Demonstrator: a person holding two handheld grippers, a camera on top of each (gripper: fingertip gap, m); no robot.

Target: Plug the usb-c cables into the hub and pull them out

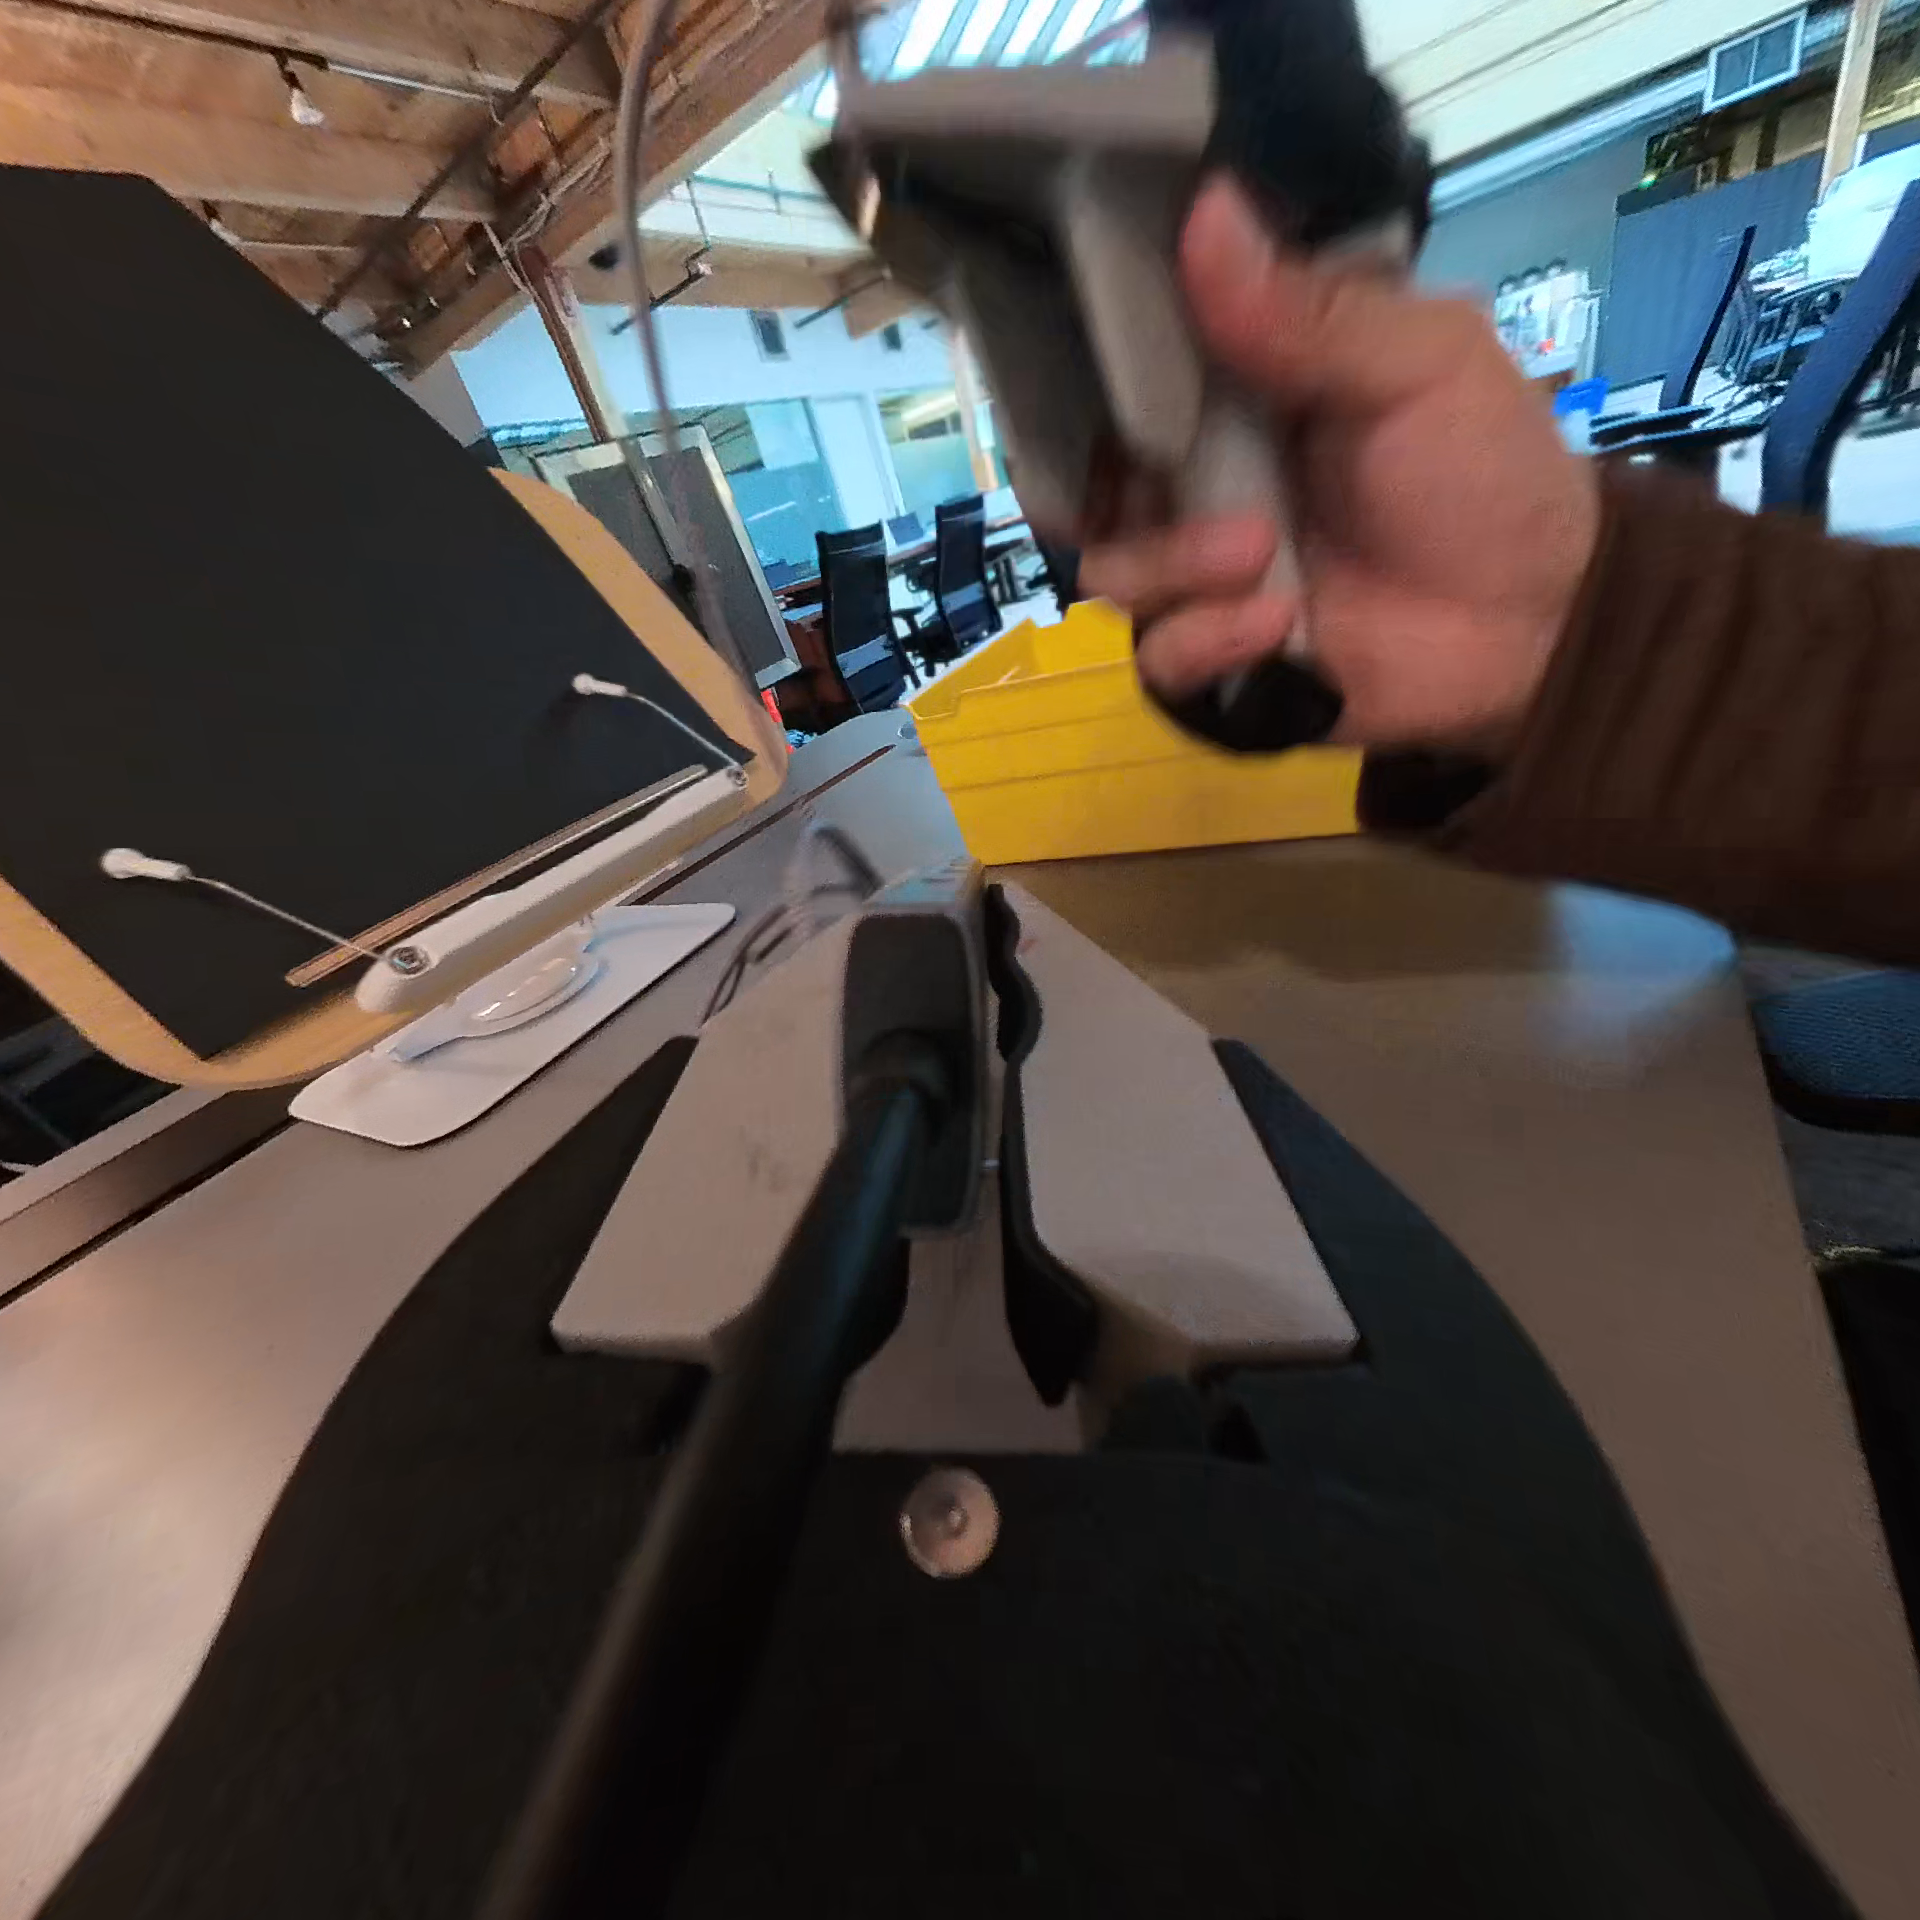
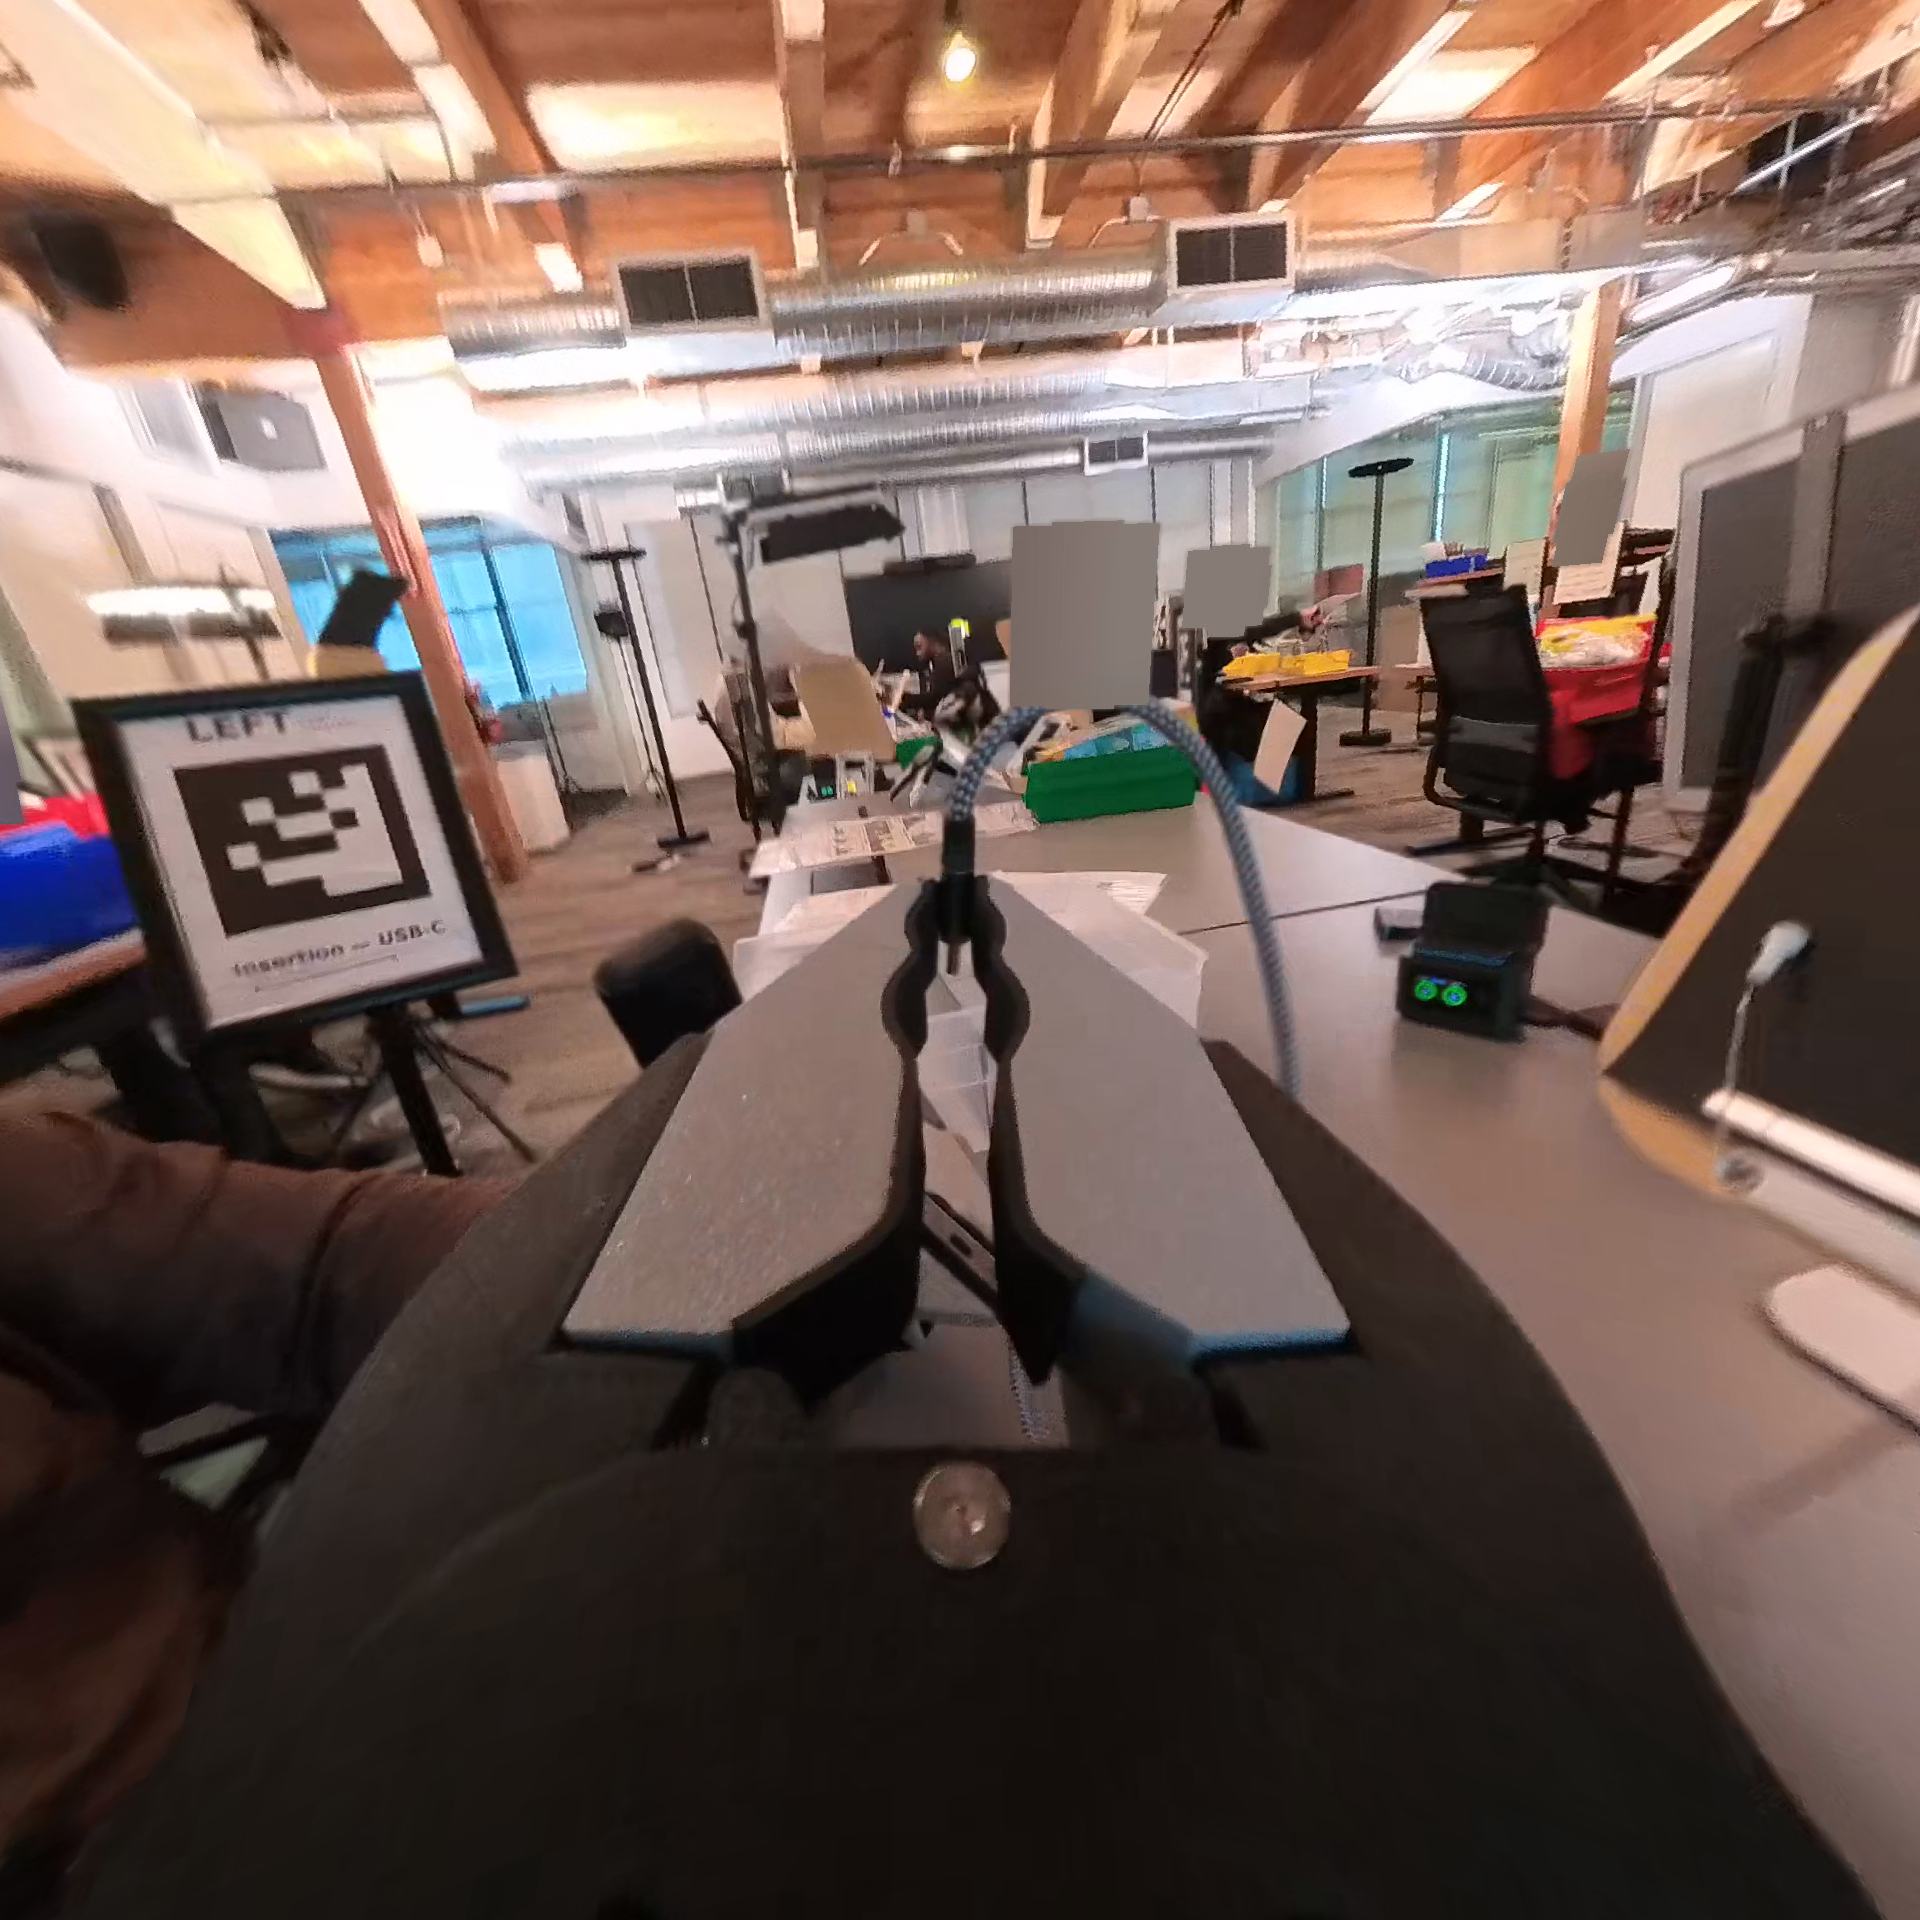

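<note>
In the left wrist view my left gripper (image 1: pixel 977 909) is shut on a dark hub (image 1: pixel 909 997), held just above the grey table (image 1: pixel 1455 997). The hub's black cable (image 1: pixel 831 1299) runs back toward the camera. The right gripper (image 1: pixel 1039 260) is blurred and held high in a person's hand (image 1: pixel 1382 499). In the right wrist view my right gripper (image 2: pixel 954 909) is shut on a black usb-c plug (image 2: pixel 953 899). The plug's metal tip points back between the fingers. Its blue-white braided cable (image 2: pixel 1236 831) arcs up and drops to the right. The hub does not show in this view.
A yellow bin (image 1: pixel 1091 769) stands behind the hub. A tilted black board (image 1: pixel 260 623) stands on a white base (image 1: pixel 520 1018) at the left; it also shows in the right wrist view (image 2: pixel 1787 883). A framed marker sign (image 2: pixel 291 842) and a small black box with green lights (image 2: pixel 1465 977) are nearby. Tip to tip, the grippers are about 12 centimeters apart.
</note>
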